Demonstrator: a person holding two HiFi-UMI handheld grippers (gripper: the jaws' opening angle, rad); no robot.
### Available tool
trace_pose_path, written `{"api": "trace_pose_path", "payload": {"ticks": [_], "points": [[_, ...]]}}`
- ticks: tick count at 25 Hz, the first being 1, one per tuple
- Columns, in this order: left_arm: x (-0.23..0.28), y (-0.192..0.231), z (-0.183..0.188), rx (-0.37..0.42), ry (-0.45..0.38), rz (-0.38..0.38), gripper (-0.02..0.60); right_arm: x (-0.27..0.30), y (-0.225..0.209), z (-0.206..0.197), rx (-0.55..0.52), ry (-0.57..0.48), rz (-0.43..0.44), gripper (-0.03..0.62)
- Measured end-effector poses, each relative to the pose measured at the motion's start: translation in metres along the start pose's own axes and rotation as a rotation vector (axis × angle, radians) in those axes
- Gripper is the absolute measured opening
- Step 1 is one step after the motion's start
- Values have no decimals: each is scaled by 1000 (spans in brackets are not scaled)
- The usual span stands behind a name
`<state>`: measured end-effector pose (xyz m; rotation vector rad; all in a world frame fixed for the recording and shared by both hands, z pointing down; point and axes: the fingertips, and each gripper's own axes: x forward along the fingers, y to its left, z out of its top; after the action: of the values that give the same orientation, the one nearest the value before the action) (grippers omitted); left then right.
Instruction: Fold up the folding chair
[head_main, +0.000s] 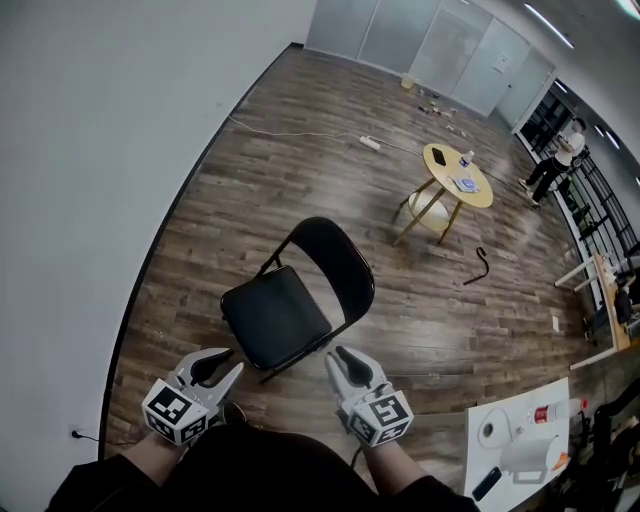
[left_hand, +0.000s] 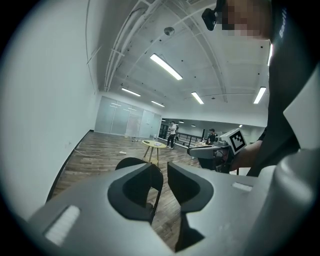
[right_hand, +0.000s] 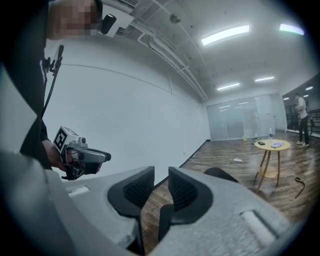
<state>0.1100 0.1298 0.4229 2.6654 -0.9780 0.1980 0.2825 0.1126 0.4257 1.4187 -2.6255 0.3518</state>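
Observation:
The black folding chair (head_main: 278, 318) stands unfolded on the wooden floor, its seat towards me and its rounded backrest away from me. My left gripper (head_main: 226, 366) hovers just off the seat's near left corner. My right gripper (head_main: 344, 361) hovers off the near right corner. Neither touches the chair. In the left gripper view the left gripper (left_hand: 159, 170) has a narrow gap between its jaws, with only the chair's backrest (left_hand: 129, 161) behind it. The right gripper (right_hand: 161, 176) likewise has a narrow gap and holds nothing, and the chair (right_hand: 220, 172) lies beyond it.
A white wall (head_main: 90, 150) runs along the left. A round yellow table (head_main: 457, 176) stands behind the chair, with a power strip and cable (head_main: 370, 143) on the floor. A white table (head_main: 520, 440) with small items stands at my right. A person (head_main: 560, 155) stands far off.

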Motion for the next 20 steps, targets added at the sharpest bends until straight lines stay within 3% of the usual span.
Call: {"api": "trace_pose_path", "payload": {"ticks": [13, 20], "points": [[16, 50, 0, -57, 18, -50, 118, 49, -27, 16, -33, 48, -77, 91], [40, 62, 1, -74, 14, 12, 126, 66, -68, 14, -22, 62, -51, 97]]}}
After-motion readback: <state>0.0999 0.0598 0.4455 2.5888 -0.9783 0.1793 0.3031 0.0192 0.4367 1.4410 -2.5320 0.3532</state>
